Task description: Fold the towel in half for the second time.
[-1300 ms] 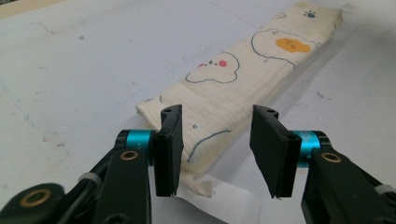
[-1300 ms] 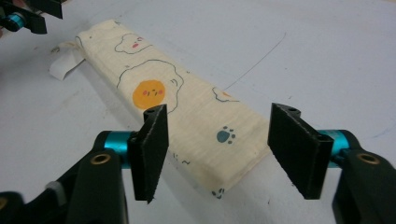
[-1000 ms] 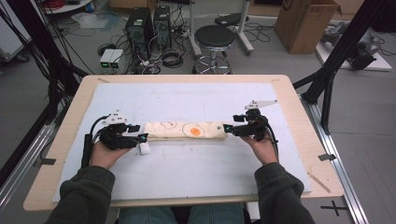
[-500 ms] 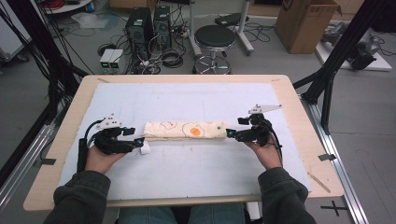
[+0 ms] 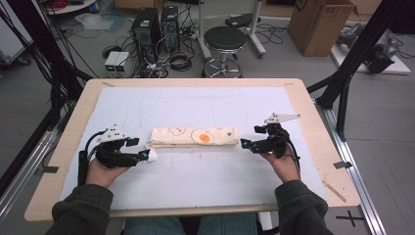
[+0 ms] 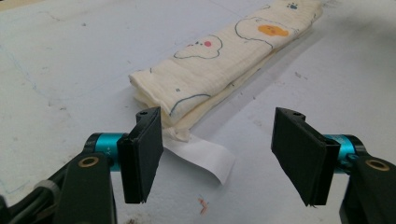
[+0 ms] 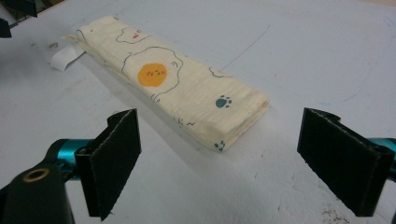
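Note:
A cream cloth (image 5: 193, 137) printed with a fried egg and paw marks lies folded into a long strip at the table's middle. A white label (image 5: 152, 155) sticks out of its left end. My left gripper (image 5: 142, 155) rests just off that end, open; its jaws have just been opening and hold nothing. In the left gripper view the cloth (image 6: 219, 70) and label (image 6: 201, 156) lie just beyond the jaws. My right gripper (image 5: 246, 145) sits off the right end, open, its jaws also just opening. The cloth's end (image 7: 233, 126) lies just beyond them, untouched.
A pale blue mat (image 5: 205, 103) covers the wooden table (image 5: 313, 117). Beyond the far edge stand a round stool (image 5: 224, 39), two computer towers (image 5: 156, 22) and a cardboard box (image 5: 318, 22). Black frame poles (image 5: 357, 54) rise at the right and left.
Both grippers let go of the cloth's ends and opened. The left one drew back to the left and the right one to the right. The cloth stayed flat.

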`<state>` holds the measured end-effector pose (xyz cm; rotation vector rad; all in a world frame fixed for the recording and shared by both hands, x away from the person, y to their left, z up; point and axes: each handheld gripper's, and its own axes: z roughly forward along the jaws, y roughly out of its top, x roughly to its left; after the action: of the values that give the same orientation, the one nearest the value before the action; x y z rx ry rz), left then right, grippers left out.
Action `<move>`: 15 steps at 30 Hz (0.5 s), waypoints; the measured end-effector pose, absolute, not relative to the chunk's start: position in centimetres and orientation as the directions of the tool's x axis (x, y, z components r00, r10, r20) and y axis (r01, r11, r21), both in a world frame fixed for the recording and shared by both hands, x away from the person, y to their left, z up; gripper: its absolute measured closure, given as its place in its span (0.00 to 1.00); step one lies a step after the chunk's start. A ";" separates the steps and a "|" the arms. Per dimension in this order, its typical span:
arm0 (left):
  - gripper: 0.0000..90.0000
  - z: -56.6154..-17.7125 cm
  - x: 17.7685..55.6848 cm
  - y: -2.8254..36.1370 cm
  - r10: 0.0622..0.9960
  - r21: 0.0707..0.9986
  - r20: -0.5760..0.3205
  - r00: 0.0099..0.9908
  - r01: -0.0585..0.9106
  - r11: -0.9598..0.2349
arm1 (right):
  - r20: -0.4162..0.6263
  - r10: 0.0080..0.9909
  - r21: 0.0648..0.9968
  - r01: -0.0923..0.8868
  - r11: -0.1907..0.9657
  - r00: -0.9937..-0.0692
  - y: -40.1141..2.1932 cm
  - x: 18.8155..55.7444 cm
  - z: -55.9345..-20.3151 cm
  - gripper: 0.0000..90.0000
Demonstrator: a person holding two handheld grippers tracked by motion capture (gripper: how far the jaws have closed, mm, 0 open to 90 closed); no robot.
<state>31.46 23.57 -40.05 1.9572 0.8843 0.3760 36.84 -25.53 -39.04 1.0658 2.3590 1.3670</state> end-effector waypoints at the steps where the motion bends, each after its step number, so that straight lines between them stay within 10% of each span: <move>1: 0.38 -40.1 31.4 23.6 0.713 0.846 -0.086 0.696 0.429 -0.317 | 0.167 0.681 0.820 0.484 0.305 -0.713 -25.6 36.7 -39.1 0.14; 15: 0.34 -40.1 30.3 23.9 0.715 0.849 -0.076 0.695 0.422 -0.320 | 0.160 0.688 0.821 0.482 0.306 -0.708 -26.1 35.8 -39.3 0.14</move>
<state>30.27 23.90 -40.11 1.9596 0.8772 0.3910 35.75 -26.09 -39.28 1.0735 2.3509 1.3570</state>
